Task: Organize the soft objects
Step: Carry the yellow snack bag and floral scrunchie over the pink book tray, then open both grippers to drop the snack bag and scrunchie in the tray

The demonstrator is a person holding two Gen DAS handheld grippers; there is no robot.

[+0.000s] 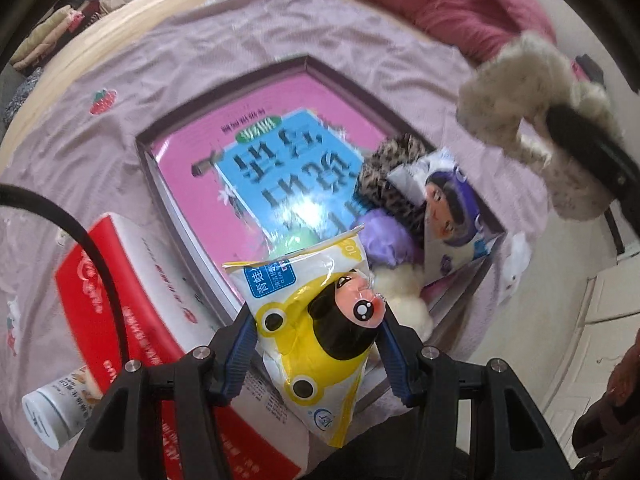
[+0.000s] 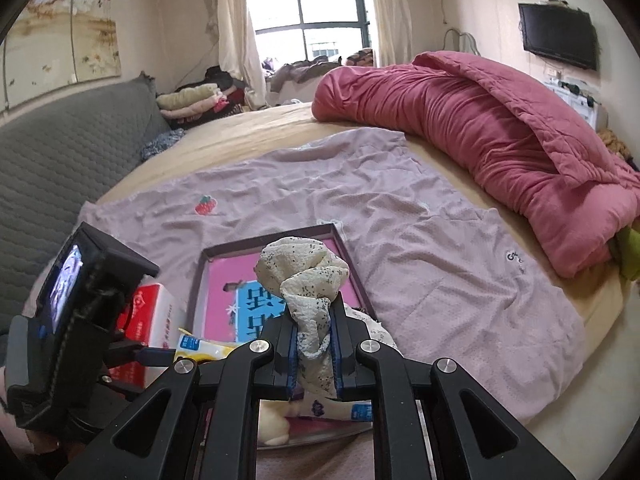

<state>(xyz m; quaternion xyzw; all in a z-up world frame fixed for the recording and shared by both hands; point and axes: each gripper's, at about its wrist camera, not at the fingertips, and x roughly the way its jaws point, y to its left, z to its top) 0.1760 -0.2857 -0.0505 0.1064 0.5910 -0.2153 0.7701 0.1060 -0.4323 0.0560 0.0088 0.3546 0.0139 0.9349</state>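
Note:
My left gripper (image 1: 316,320) is shut on a yellow frog-print tissue pack (image 1: 308,328) and holds it over the near edge of a shallow box (image 1: 224,120) with a pink and blue bottom. In the box lie a leopard-print cloth (image 1: 390,168), a purple soft ball (image 1: 384,236), a cream plush (image 1: 404,292) and a purple cartoon tissue pack (image 1: 448,208). My right gripper (image 2: 314,332) is shut on a cream speckled scrunchie (image 2: 304,276), held above the box (image 2: 340,240). The scrunchie also shows in the left wrist view (image 1: 532,92), up at the right.
The box rests on a lilac strawberry-print sheet (image 2: 420,240) on a bed. A red and white tissue box (image 1: 132,300) and a small white canister (image 1: 56,408) lie left of it. A rolled pink quilt (image 2: 480,120) lies at the back right, a grey sofa (image 2: 60,160) to the left.

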